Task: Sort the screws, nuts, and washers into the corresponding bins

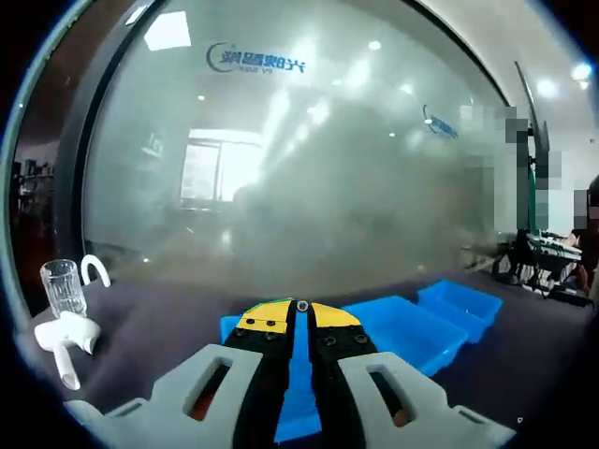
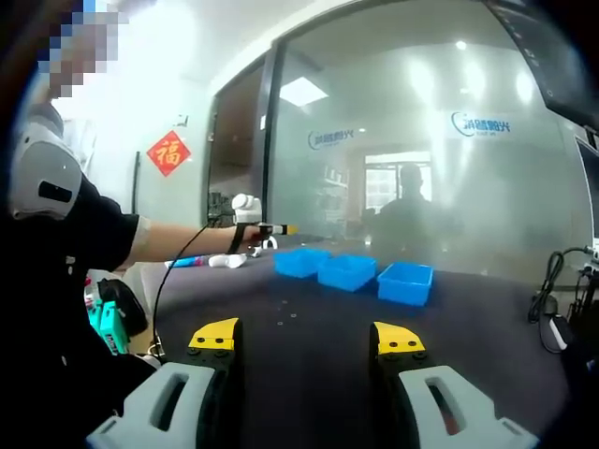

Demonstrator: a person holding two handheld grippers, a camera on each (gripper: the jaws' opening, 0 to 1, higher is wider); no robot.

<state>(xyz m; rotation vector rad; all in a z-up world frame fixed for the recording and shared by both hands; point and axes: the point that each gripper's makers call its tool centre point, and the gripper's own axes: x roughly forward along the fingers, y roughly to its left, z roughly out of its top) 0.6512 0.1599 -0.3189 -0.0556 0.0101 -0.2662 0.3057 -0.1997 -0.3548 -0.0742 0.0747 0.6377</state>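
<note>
My left gripper [image 1: 301, 311] is shut, its yellow tips pressed together with a tiny grey metal piece [image 1: 302, 304] pinched at the very tip, too small to name. It hovers above three blue bins, near the left bin [image 1: 234, 327], with the middle bin [image 1: 402, 329] and right bin [image 1: 463, 304] beyond. In the right gripper view the same blue bins [image 2: 346, 271] stand in a row across the dark table, and the left gripper [image 2: 267, 229] is held out over the leftmost one. My right gripper [image 2: 308, 337] is open and holds nothing. Small loose hardware [image 2: 284, 316] lies scattered in front of the bins.
A clear glass cup [image 1: 64, 285] and a white plastic object [image 1: 70, 344] stand on the table's left. A person's arm [image 2: 164, 238] reaches in from the left. A frosted glass wall [image 1: 309, 168] runs behind the table. Cables [image 2: 552, 281] lie at the right.
</note>
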